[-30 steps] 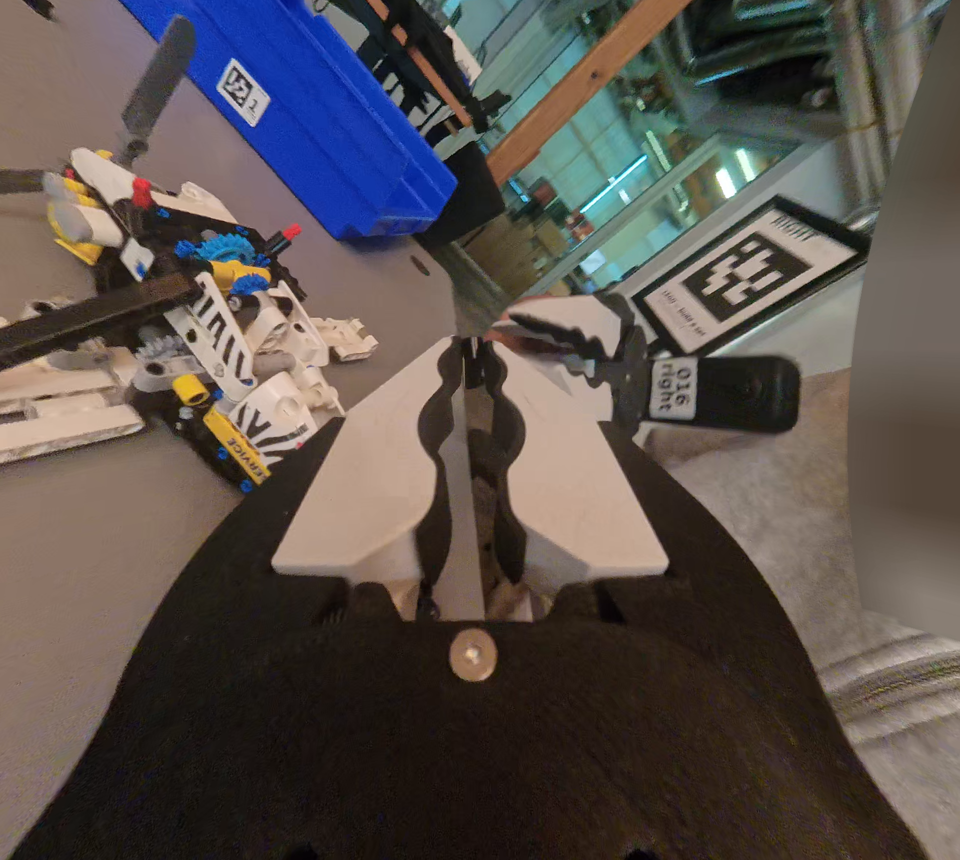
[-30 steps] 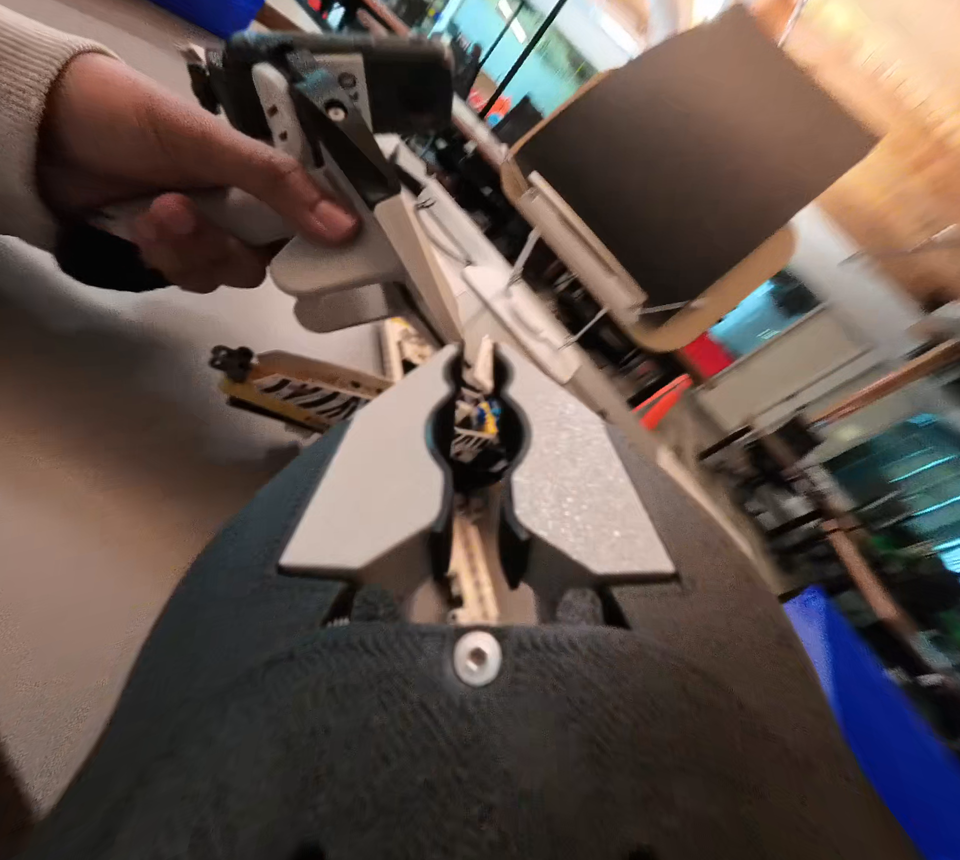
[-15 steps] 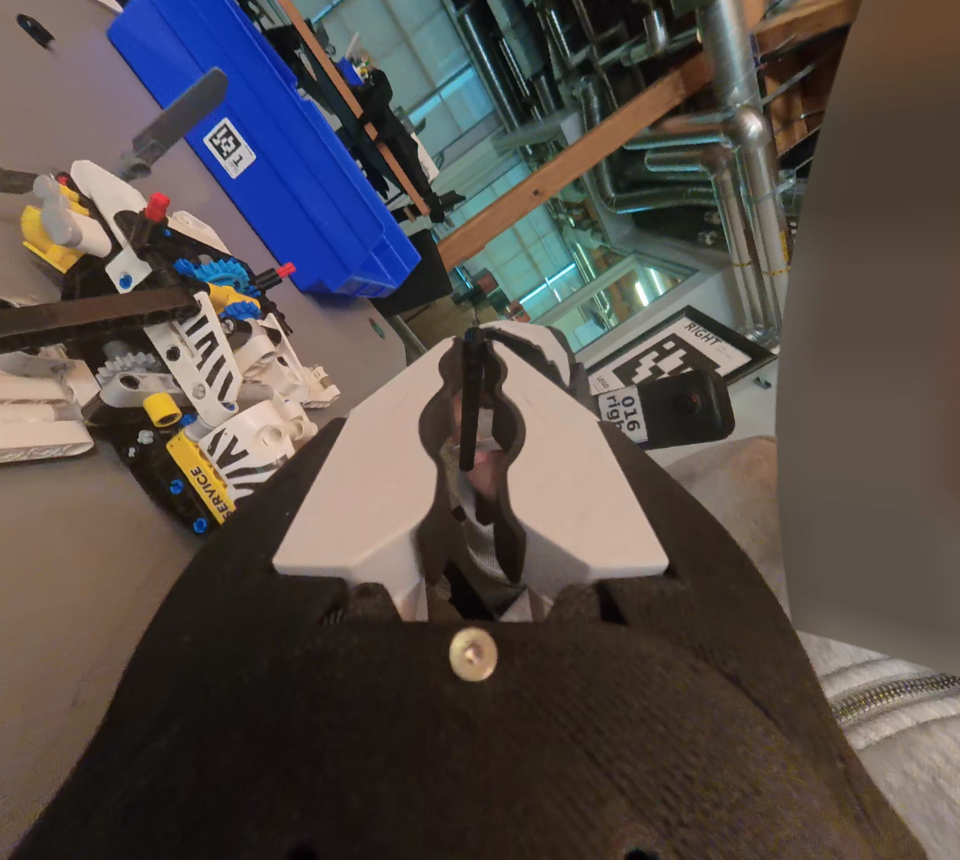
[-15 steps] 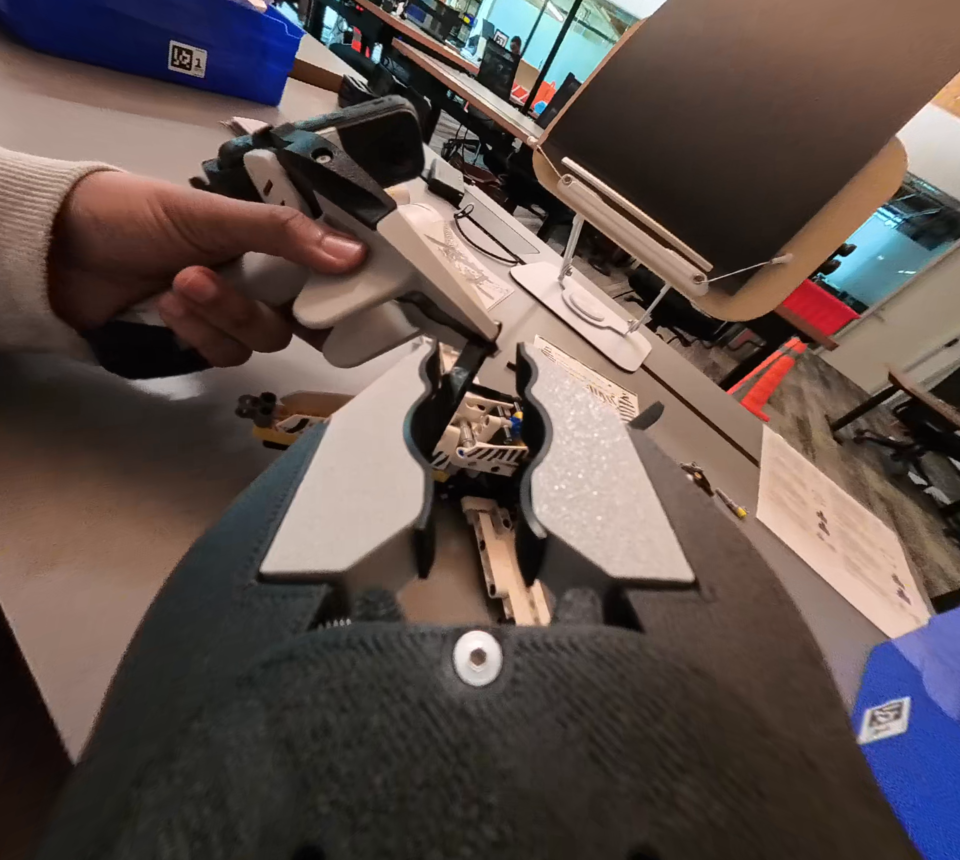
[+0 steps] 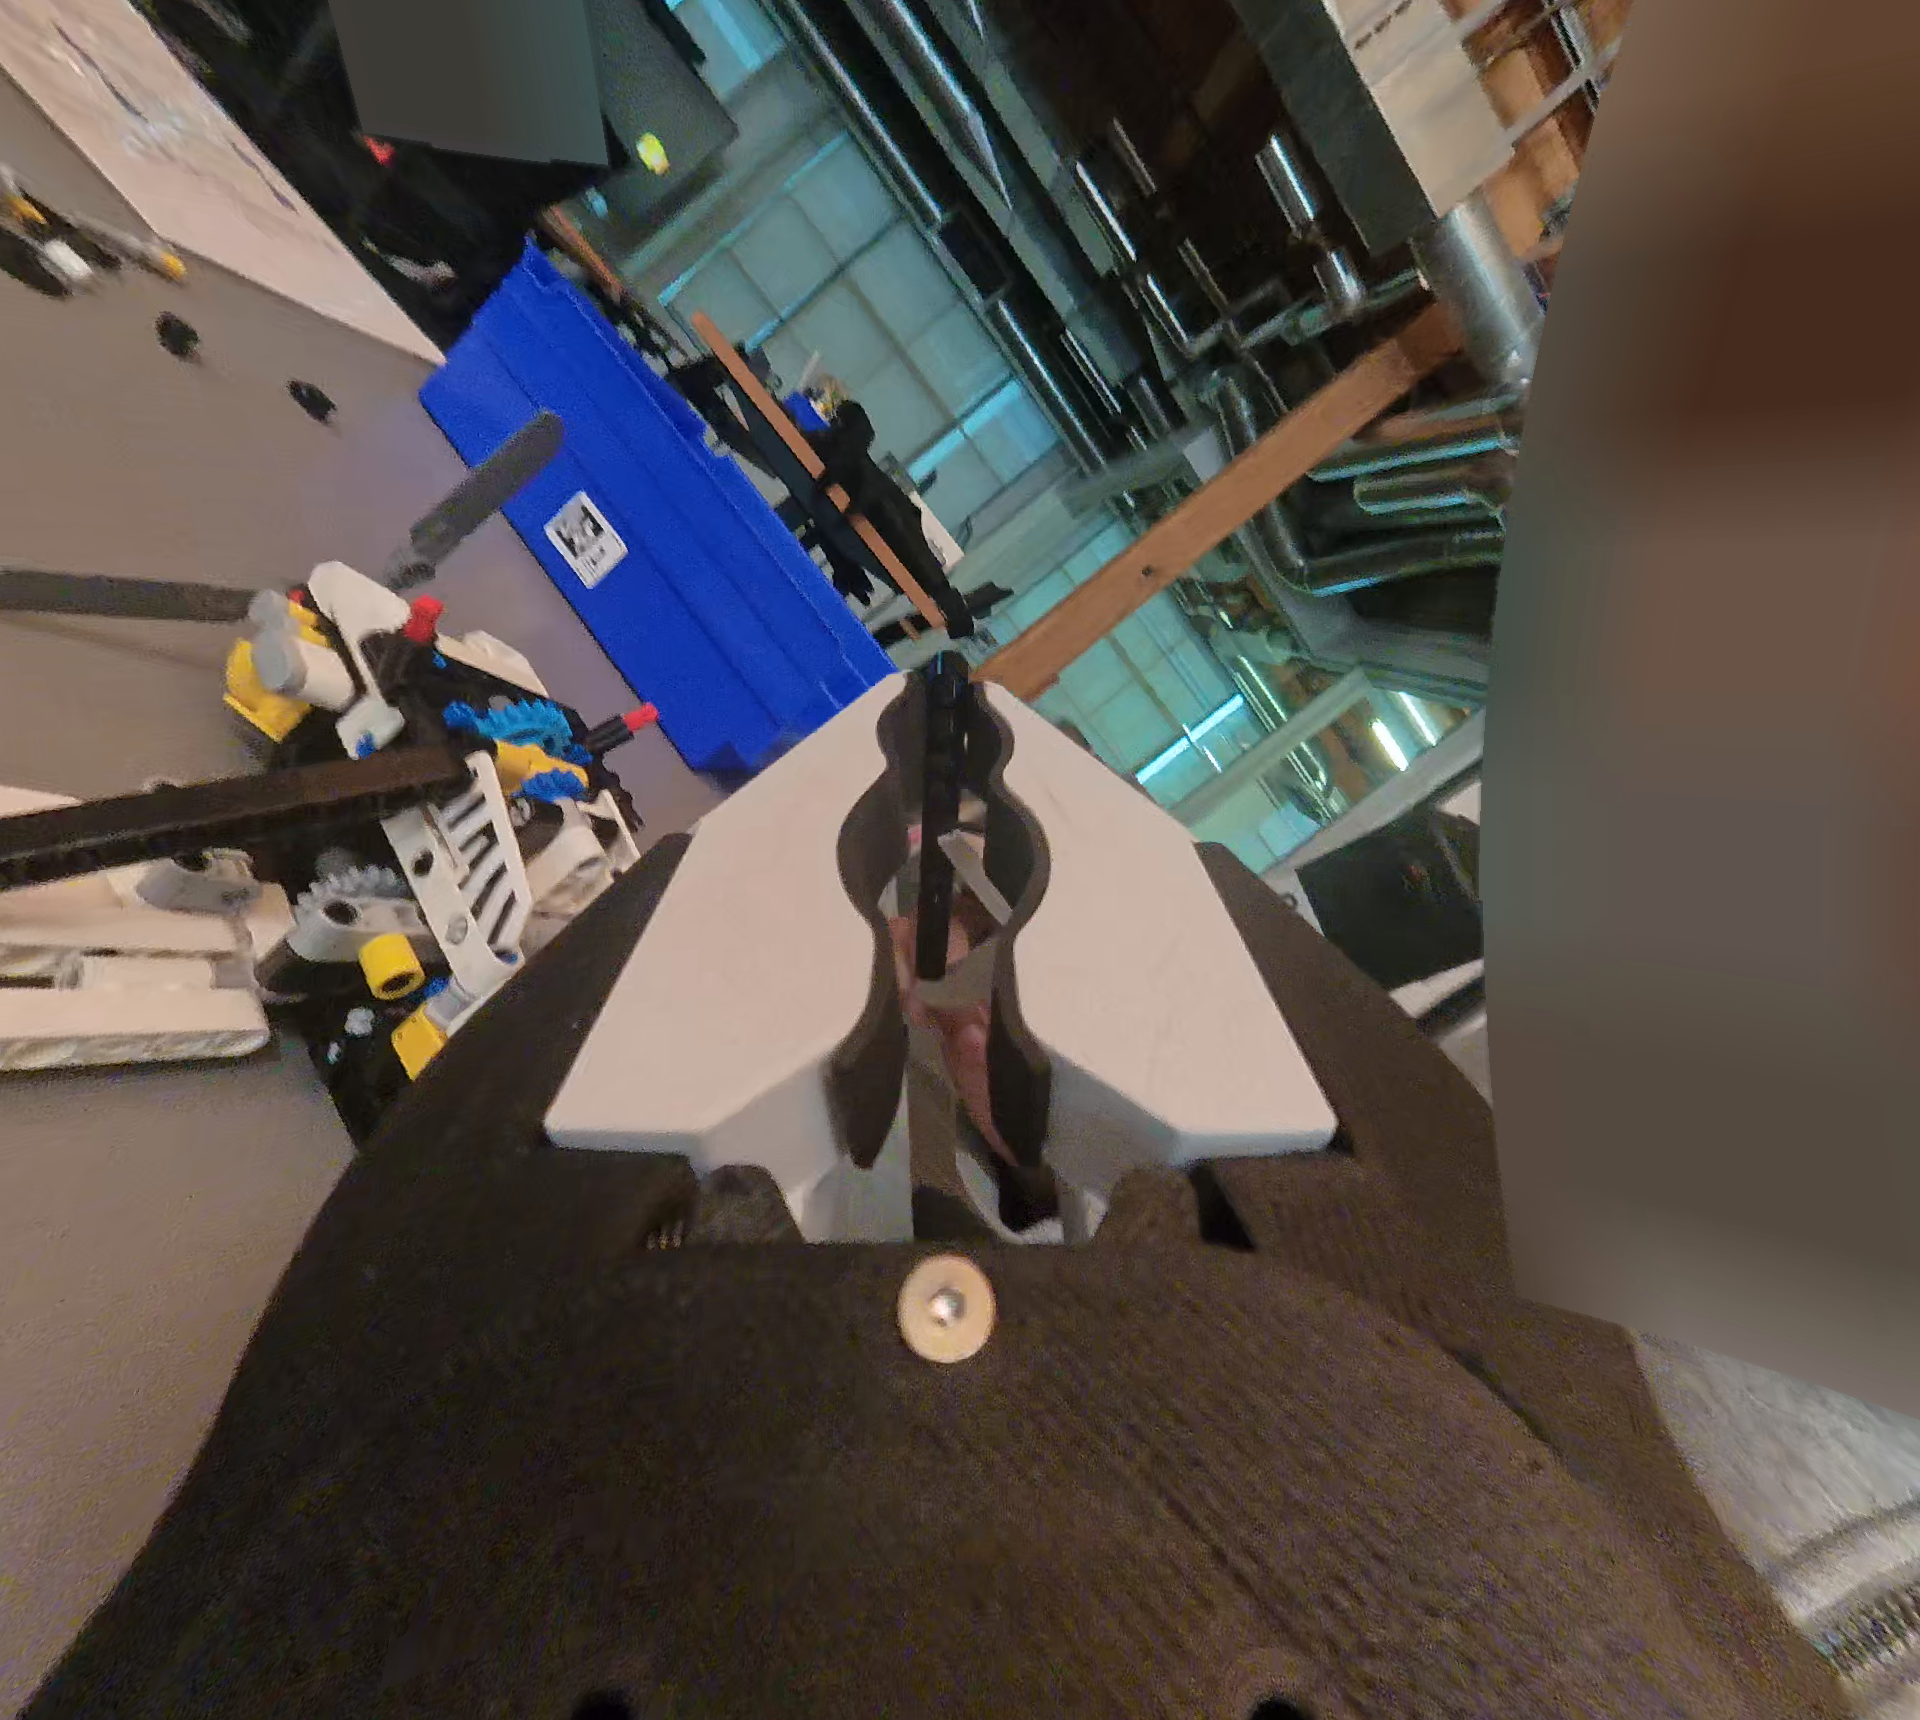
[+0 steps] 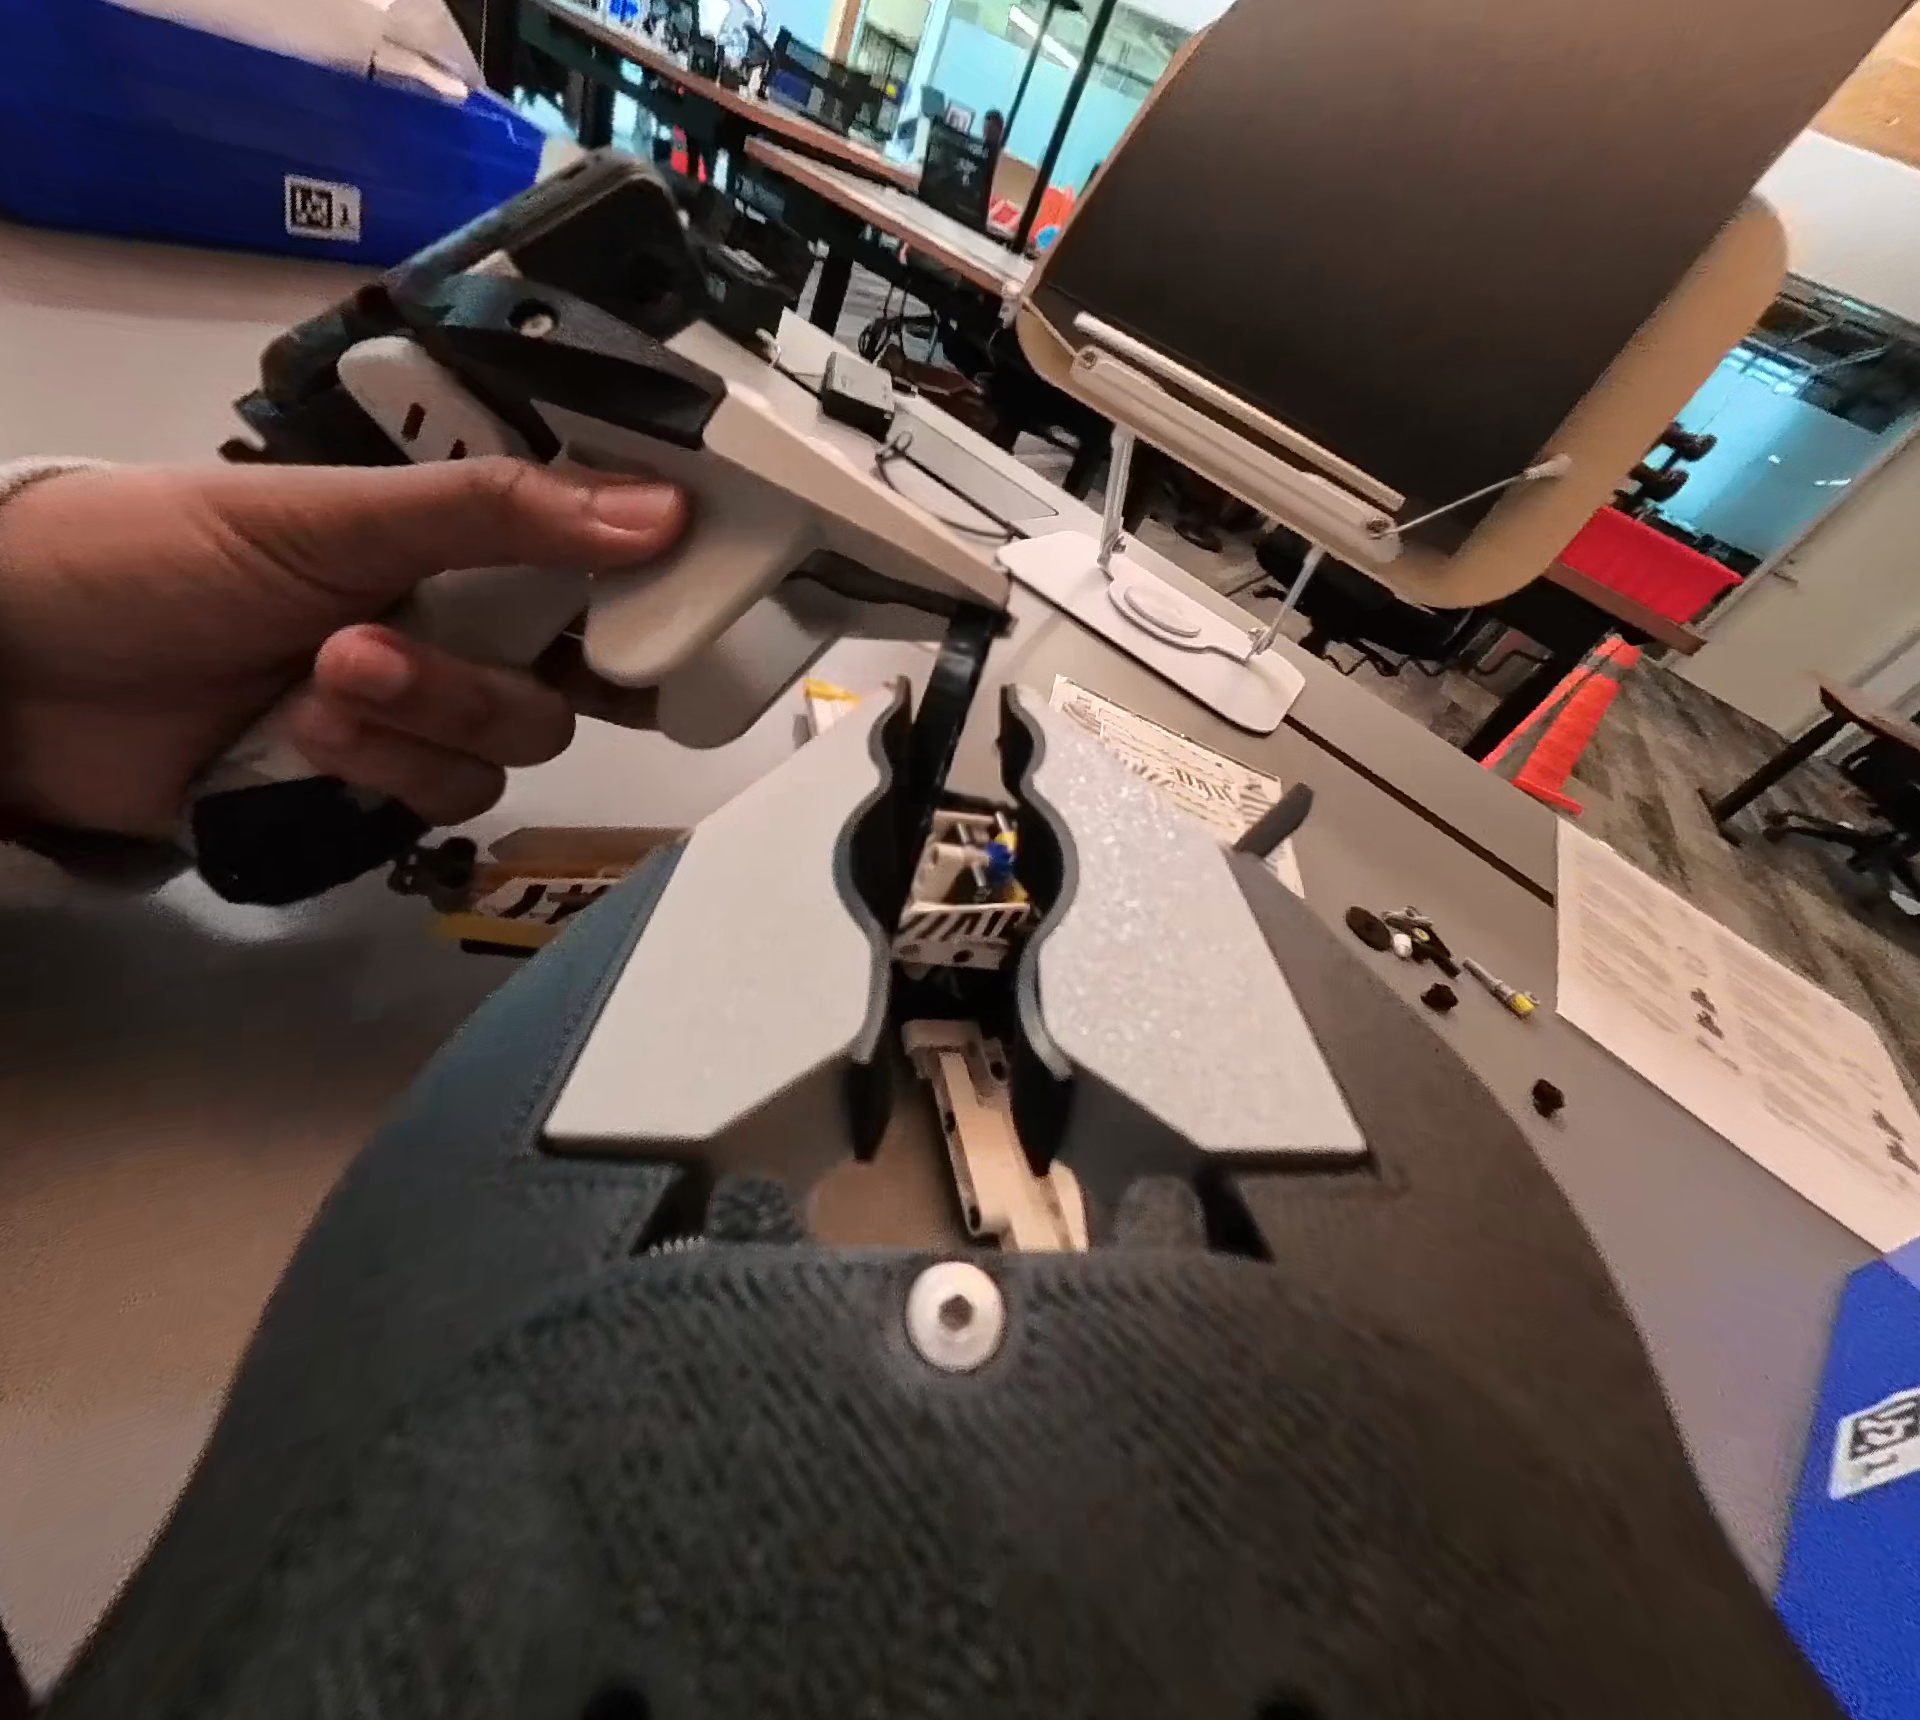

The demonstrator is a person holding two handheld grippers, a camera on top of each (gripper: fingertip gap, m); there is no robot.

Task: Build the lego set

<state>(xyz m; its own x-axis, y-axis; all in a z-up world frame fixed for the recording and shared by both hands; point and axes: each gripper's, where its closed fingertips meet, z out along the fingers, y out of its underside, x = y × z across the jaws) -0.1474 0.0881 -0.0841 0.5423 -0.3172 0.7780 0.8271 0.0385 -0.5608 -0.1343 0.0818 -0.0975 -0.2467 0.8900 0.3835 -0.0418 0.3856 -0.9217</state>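
Black beam: a thin black strip (image 5: 935, 839), stiff plastic by its look, is clamped edge-on between the tips of the left gripper (image 5: 940, 694), which is nearly closed around it.
Same beam, other view: in the right wrist view the strip (image 6: 940, 735) hangs down from the left gripper (image 6: 987, 616) into the gap of the right gripper (image 6: 951, 714).
Right gripper: narrowly parted, one finger on each side of the strip; whether its pads touch the strip cannot be told.
Hand: a hand (image 6: 312, 631) grips the left gripper's handle, one finger on the trigger.
Lego model: the part-built set (image 5: 395, 797), white with zebra-striped panels, blue gears and yellow and red pins, lies on the grey counter (image 5: 125, 1255) toward its left side, near a blue bin (image 5: 665, 569) at the counter's far edge.
Loose parts: small black and yellow pieces (image 6: 1455, 964) lie beside a printed sheet (image 6: 1714, 1026) near the right edge.
Handling: the strip is likely light and rigid but narrow, so it may twist or slip if pinched at one end only.
Where to hold: a flat-sided grip near the strip's middle seems safest, leaving its end free for fitting.
Model care: the assembly probably pops apart under sideways force, so pressing should go straight along the pins.
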